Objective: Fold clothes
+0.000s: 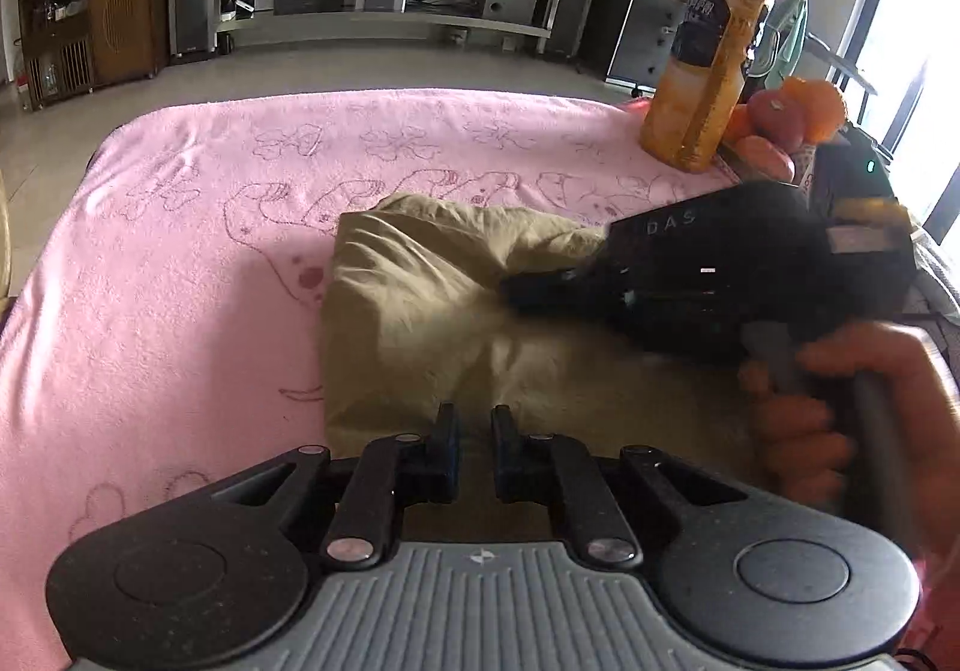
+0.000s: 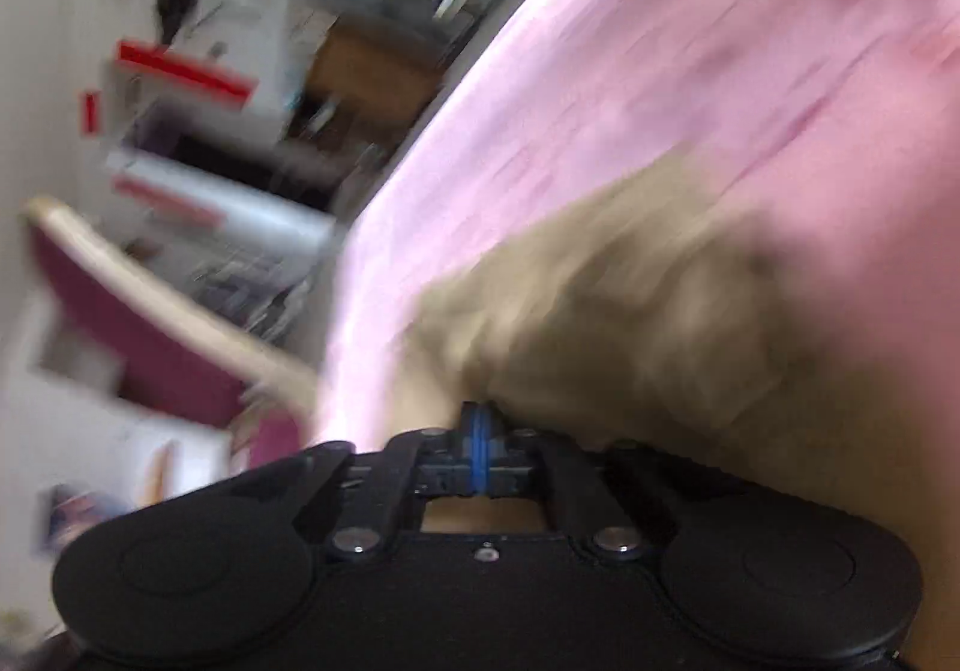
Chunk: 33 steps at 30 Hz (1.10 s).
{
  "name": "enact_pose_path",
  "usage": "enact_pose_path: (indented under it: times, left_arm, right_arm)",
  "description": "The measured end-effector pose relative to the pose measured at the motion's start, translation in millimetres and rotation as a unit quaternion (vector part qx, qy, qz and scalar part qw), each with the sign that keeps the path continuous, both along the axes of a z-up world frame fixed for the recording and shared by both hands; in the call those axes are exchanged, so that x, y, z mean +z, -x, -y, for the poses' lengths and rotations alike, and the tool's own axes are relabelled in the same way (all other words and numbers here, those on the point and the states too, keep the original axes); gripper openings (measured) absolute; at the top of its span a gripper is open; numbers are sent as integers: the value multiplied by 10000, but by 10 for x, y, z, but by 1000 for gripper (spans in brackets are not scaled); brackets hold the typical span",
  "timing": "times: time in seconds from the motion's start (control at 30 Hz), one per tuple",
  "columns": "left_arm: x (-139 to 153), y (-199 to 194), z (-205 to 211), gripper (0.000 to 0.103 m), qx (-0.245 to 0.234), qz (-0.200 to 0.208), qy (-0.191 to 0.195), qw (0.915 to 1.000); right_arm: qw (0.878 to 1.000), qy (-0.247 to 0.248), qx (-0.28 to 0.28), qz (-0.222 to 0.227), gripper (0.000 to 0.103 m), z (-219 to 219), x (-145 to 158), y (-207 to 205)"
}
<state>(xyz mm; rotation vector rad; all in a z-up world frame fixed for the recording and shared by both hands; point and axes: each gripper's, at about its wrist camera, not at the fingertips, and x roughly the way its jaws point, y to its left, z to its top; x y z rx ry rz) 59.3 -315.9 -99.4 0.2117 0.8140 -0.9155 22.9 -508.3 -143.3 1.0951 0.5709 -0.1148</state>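
Khaki garment (image 1: 432,305) sits folded-ish mid pink towel (image 1: 180,251). Left cam shows the juice bottle (image 1: 708,65), fruit (image 1: 786,113) and a hand (image 1: 840,407) on the right gripper (image 1: 516,290), tip on the cloth. Right cam's a blur, but only there its pads read pressed together, nothing visibly pinched. Left gripper (image 1: 474,431): narrow gap, holding nothing.

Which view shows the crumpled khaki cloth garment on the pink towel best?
The left wrist view: the crumpled khaki cloth garment is sharp, with its creases, left edge and the right gripper on it visible. The right wrist view shows the garment only as a motion-blurred tan mass.
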Motion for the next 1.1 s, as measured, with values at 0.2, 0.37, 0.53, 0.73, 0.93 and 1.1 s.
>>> enact_pose_path:
  times: [0.2, 0.37, 0.53, 0.73, 0.93, 1.1]
  left_arm:
    - [52, 23, -32, 12, -11, 203, -53, 9998]
    - [478, 199, -344, 15, 203, 474, 266, 9983]
    - [812, 497, -814, 19, 230, 417, 683, 9965]
    - [435, 756, -859, 18, 92, 7, 284, 9996]
    - [75, 941, -542, 14, -495, 93, -327, 9982]
    - [-64, 1068, -436, 11, -638, 398, -725, 9945]
  right_arm:
    - [9769, 891, -1845, -610, 5, 362, 266, 519]
    - [9834, 862, -1541, -411, 8, 150, 835, 906]
    - [9934, 768, -855, 37, 29, -97, 1358, 1356]
    - [9974, 647, -197, -245, 42, -470, 1214, 1623]
    - [9983, 315, 275, -403, 25, -714, 746, 1562]
    - [9892, 548, 1156, -718, 15, -805, 529, 1454]
